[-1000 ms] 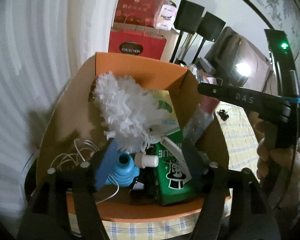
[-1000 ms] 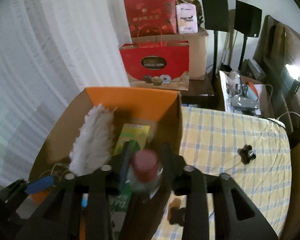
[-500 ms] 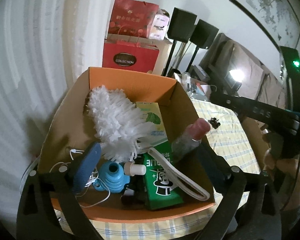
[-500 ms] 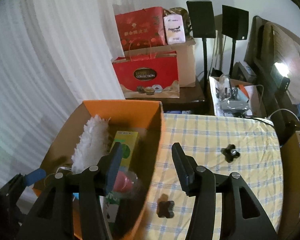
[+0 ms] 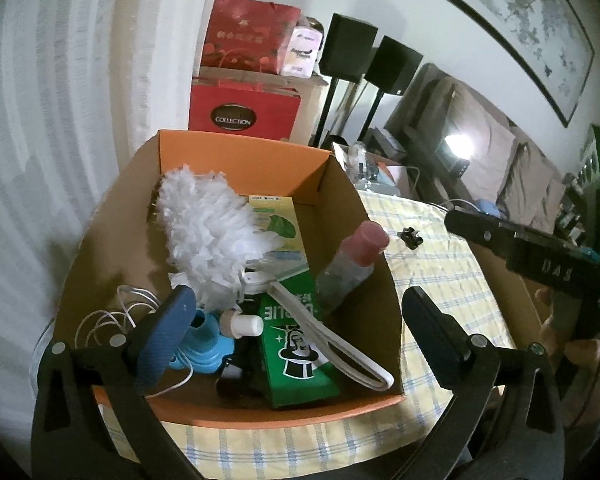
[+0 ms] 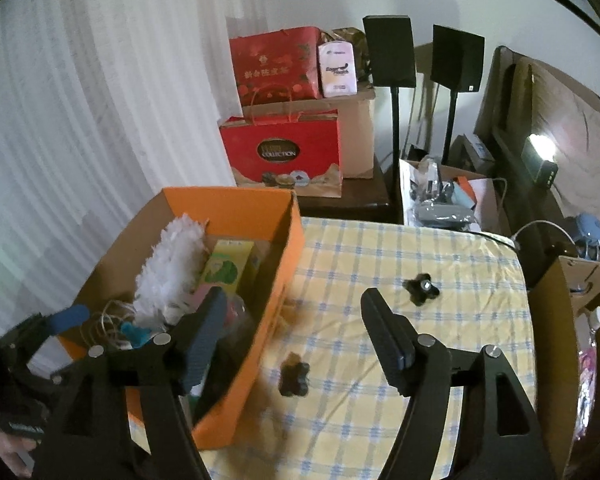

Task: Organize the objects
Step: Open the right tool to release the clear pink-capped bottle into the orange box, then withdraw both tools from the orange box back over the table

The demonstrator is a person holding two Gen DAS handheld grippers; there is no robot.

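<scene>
An orange cardboard box [image 5: 236, 142] stands on the checked tablecloth [image 6: 420, 248]. It holds a white duster [image 5: 208, 232], a green carton [image 5: 296, 352], a yellow-green packet [image 5: 278, 220], a blue bellows-like item [image 5: 208, 342], a white cable [image 5: 100, 320] and a clear bottle with a pink cap [image 5: 348, 268] leaning on the right wall. My left gripper [image 5: 296, 320] stands wide open over the box's near end, holding nothing. My right gripper [image 6: 296, 322] is beside the box [image 6: 228, 204], above the cloth. Its jaws are opening, with nothing between them.
Two black star knobs [image 6: 420, 290] [image 6: 294, 374] lie on the cloth. A brown carton [image 6: 572, 292] stands at the table's right edge. Red gift bags [image 6: 280, 156] and two speakers on stands [image 6: 388, 52] are behind. A white curtain [image 6: 80, 120] hangs to the left.
The right gripper let go of the pink-capped bottle, which now leans in the box, and drew back to the right over the cloth. The left gripper's jaws widened.
</scene>
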